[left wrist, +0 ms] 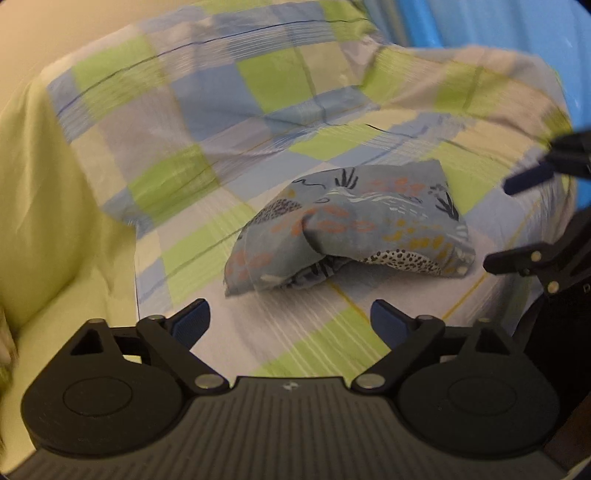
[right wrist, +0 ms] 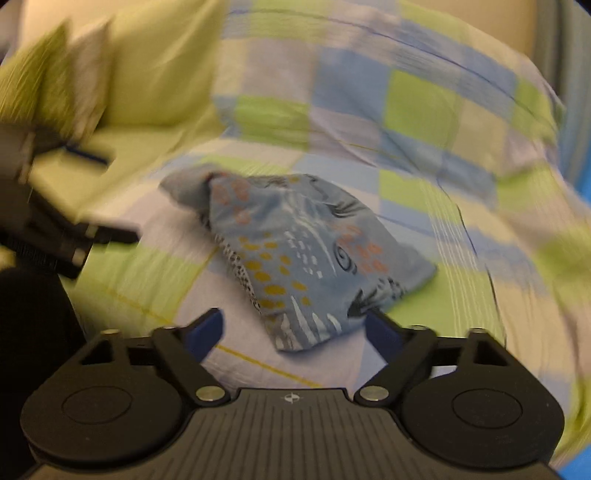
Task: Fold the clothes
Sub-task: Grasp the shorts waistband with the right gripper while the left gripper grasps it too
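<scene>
A blue patterned garment (left wrist: 347, 229) lies folded in a small bundle on the checked bedspread (left wrist: 303, 339). My left gripper (left wrist: 290, 321) is open, a short way in front of the bundle, with nothing between its blue pads. In the right wrist view the same garment (right wrist: 303, 254) lies just ahead, its near corner reaching between the fingers of my open right gripper (right wrist: 293, 330); the pads are not closed on it. The right gripper (left wrist: 517, 221) shows at the right edge of the left wrist view, and the left gripper (right wrist: 107, 195) at the left edge of the right wrist view, blurred.
A checked duvet (left wrist: 207, 92) is heaped behind the garment. Yellow-green pillows (right wrist: 147, 70) and a sheet (left wrist: 48, 229) lie to the left. A blue wall (left wrist: 480, 22) is at the back right. Both views are motion-blurred.
</scene>
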A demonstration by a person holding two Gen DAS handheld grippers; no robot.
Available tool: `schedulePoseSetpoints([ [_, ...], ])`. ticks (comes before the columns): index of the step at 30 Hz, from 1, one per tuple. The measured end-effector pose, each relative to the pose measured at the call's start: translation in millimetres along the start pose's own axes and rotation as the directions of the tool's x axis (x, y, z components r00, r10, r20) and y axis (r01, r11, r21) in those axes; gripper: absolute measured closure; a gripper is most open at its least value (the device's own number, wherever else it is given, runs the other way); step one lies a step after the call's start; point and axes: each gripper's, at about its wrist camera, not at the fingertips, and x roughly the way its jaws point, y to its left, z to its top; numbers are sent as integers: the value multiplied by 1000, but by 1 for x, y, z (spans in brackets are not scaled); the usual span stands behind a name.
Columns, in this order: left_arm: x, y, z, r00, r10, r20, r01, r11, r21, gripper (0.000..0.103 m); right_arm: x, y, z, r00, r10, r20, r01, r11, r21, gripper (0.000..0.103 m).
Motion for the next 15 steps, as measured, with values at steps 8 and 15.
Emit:
schedulePoseSetpoints([
  [8, 52, -10, 10, 998, -25, 62, 4, 947, 322, 14, 55, 20, 1, 999, -25, -44, 12, 961, -278, 42],
  [15, 97, 5, 24, 997, -68, -23, 72, 948, 310, 87, 65, 3, 8, 999, 21, -43, -33, 953, -302, 80],
])
